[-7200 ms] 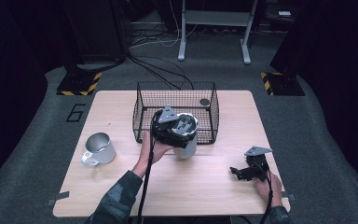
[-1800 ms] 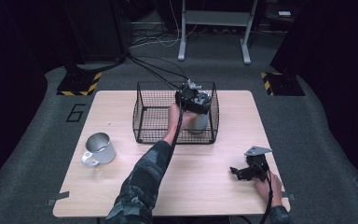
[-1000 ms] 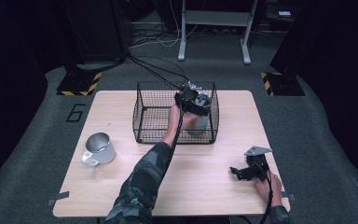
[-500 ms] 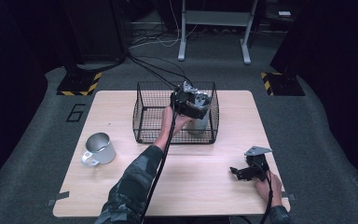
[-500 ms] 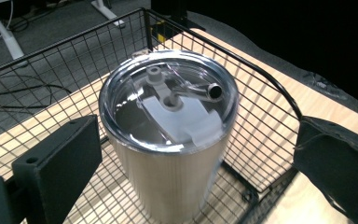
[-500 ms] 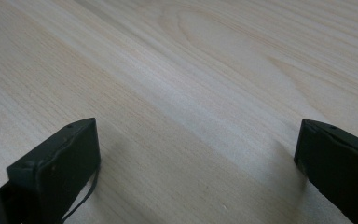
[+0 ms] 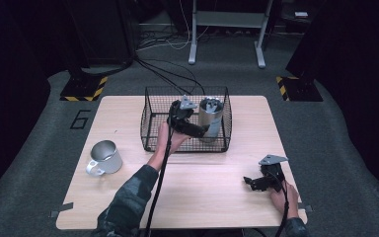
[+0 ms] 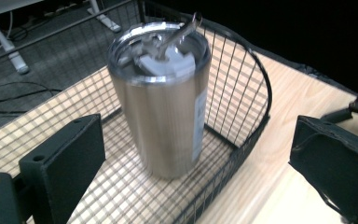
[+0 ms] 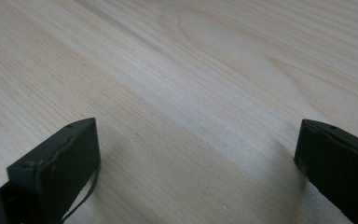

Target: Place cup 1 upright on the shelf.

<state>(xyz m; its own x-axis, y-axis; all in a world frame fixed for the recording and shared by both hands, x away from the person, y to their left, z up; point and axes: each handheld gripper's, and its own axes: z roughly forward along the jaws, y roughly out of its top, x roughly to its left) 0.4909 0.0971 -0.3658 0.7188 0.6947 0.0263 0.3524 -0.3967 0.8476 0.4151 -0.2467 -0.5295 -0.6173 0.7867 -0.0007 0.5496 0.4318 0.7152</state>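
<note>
Item: steel tumbler [image 7: 210,118], lidded, brushed metal finish, pale label strip down one side. Stands upright on the floor of the wire basket [image 7: 150,123], in its right half, close to the right wall. The lid carries a grey slider and a thin metal piece, perhaps a straw or a clip; which one cannot be told.

Handling, as judged: rigid, not fragile, likely light if empty, though the closed lid hides any contents. The smooth wall looks slippery and tapers slightly toward the base. Best hold is probably across the middle of the body, below the lid rim, the pads squarely opposed; a grip on the lid alone risks pulling it off.

Left gripper [image 8: 196,182]: jaws spread wide, nothing between them, just near of the tumbler and apart from it, hanging over the basket's near right corner.

Right gripper [image 7: 256,181]: low over the bare table [image 7: 207,197] near its right near corner, jaws parted and empty, well apart from the basket.

Also present: metal mug [image 7: 103,157] with handle, upright on the table's left side, outside the basket.
</note>
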